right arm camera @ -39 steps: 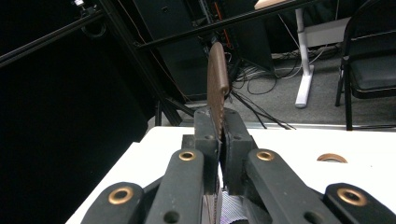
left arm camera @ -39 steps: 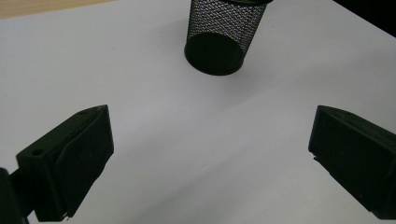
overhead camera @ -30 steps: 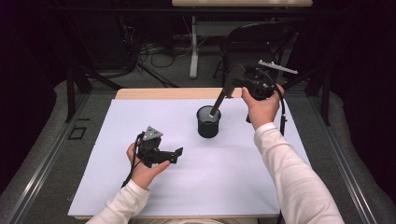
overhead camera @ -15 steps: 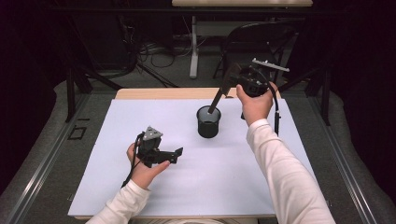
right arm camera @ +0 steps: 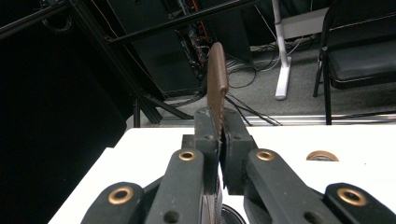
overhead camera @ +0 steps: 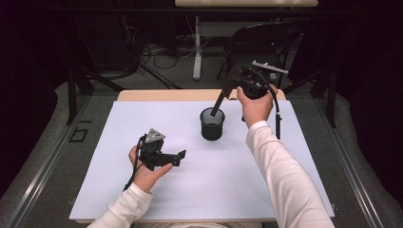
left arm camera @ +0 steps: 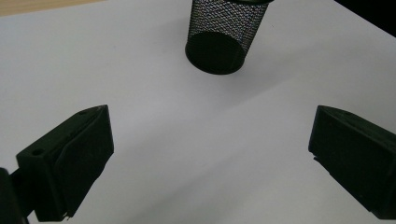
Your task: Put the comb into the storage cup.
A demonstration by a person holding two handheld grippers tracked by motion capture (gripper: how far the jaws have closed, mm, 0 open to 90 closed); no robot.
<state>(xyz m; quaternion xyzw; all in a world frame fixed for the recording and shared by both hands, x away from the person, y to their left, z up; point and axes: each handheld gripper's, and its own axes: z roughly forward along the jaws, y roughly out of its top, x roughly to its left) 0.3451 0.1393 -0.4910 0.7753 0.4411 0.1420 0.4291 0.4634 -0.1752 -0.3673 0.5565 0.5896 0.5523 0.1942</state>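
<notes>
Lowering since earlier frame: right gripper (overhead camera: 227, 81) clamps brown comb (right arm camera: 217, 81), tip inside mesh cup (overhead camera: 212, 124); left gripper (overhead camera: 177, 156) agape, unmoved.

Comb's (right arm camera: 217, 84) lower end perhaps hidden

The person's left hand (overhead camera: 145, 171) rests low near the body, holding the left gripper (overhead camera: 177, 157) level with its fingers (left arm camera: 70, 158) spread wide apart. The right arm stretches forward, its hand (overhead camera: 255, 105) raised, the right gripper (overhead camera: 228, 90) tilted downward with fingers (right arm camera: 205, 135) pressed together.
</notes>
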